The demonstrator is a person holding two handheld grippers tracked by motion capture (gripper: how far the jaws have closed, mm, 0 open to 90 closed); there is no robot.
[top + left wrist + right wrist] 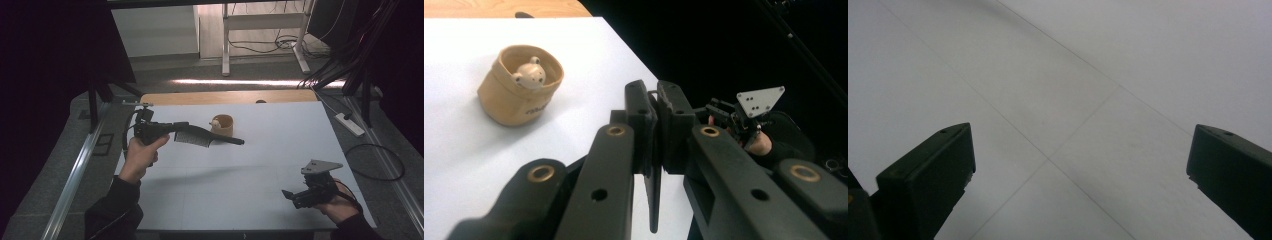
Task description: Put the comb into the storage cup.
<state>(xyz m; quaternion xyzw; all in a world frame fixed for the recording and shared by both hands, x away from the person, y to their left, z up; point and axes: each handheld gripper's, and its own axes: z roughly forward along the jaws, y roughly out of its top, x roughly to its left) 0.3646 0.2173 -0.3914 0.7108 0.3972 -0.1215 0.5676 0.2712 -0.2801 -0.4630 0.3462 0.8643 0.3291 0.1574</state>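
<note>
From above, your left gripper (pixel 181 127) holds a black comb (pixel 207 136) over the desk (pixel 260 165), its tip toward 3 o'clock, just in front of the cup (pixel 222 125). Your left gripper view shows its fingers (pixel 641 117) clamped on the comb's spine. In your right gripper view the fingers (pixel 930 175) gape wide, empty, above the desk.

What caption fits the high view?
Left hand-held gripper holds a black comb above the table near a tan pouch.

Black comb (pixel 207 136), tan cup (pixel 223 125), cream bear figure (pixel 530 74), white table (pixel 280 145)
</note>
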